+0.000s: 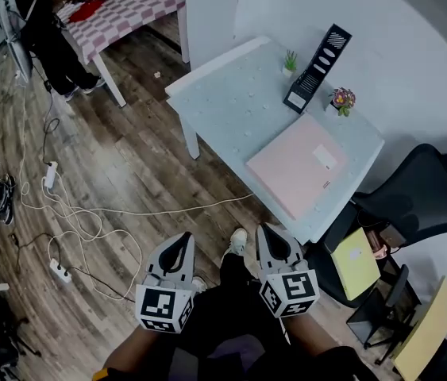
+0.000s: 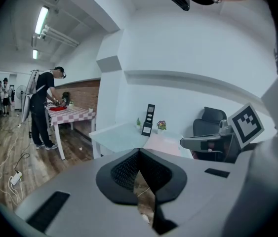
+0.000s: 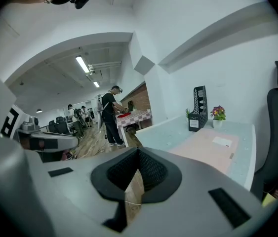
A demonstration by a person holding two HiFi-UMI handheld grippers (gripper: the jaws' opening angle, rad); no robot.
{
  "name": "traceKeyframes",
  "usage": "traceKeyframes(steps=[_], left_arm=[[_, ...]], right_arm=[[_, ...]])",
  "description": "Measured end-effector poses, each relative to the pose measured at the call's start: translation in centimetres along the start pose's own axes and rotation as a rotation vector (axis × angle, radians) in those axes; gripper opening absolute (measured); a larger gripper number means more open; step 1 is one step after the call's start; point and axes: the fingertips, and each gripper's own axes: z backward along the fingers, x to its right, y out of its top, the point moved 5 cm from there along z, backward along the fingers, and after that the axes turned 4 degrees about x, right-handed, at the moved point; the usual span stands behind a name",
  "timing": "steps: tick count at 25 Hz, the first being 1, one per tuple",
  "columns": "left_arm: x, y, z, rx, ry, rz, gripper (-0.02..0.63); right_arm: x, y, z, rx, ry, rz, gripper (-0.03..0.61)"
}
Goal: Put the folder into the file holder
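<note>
A pink folder (image 1: 296,171) lies flat on the pale table (image 1: 231,105), near its front right corner. It shows too in the right gripper view, the folder (image 3: 208,149) ahead and right. A black mesh file holder (image 1: 317,68) stands upright at the table's far edge, by the wall; the file holder (image 2: 149,119) is small in the left gripper view. My left gripper (image 1: 183,245) and right gripper (image 1: 271,235) are side by side over the wood floor, short of the table. Both are shut with nothing in them.
A small green plant (image 1: 290,59) and a flower pot (image 1: 342,100) flank the file holder. A black office chair (image 1: 414,197) stands right of the table, yellow folders (image 1: 356,263) beside it. Cables and power strips (image 1: 58,271) lie on the floor at left. A person (image 1: 48,22) works at a checkered table.
</note>
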Motion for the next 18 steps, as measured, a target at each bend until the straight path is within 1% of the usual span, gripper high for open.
traceKeyframes(steps=[3, 5, 10, 15, 18], left_arm=[[-0.5, 0.4, -3.9, -0.068, -0.002, -0.014, 0.009], [-0.4, 0.9, -6.9, -0.095, -0.026, -0.026, 0.009], [1.6, 2.7, -14.7, -0.133, -0.135, -0.08, 0.009], [5.2, 4.3, -21.4, -0.161, -0.242, -0.136, 0.009], [7.6, 4.8, -24.1, -0.174, -0.304, -0.157, 0.009]], right_arm=[[2.7, 0.0, -3.1, -0.023, -0.003, -0.03, 0.015], [4.7, 0.2, -4.6, -0.028, -0.024, -0.038, 0.015], [10.0, 1.1, -6.6, -0.022, -0.103, -0.061, 0.015], [15.7, 1.4, -6.2, -0.018, -0.199, -0.107, 0.015], [18.6, 1.5, -5.5, -0.011, -0.252, -0.126, 0.015]])
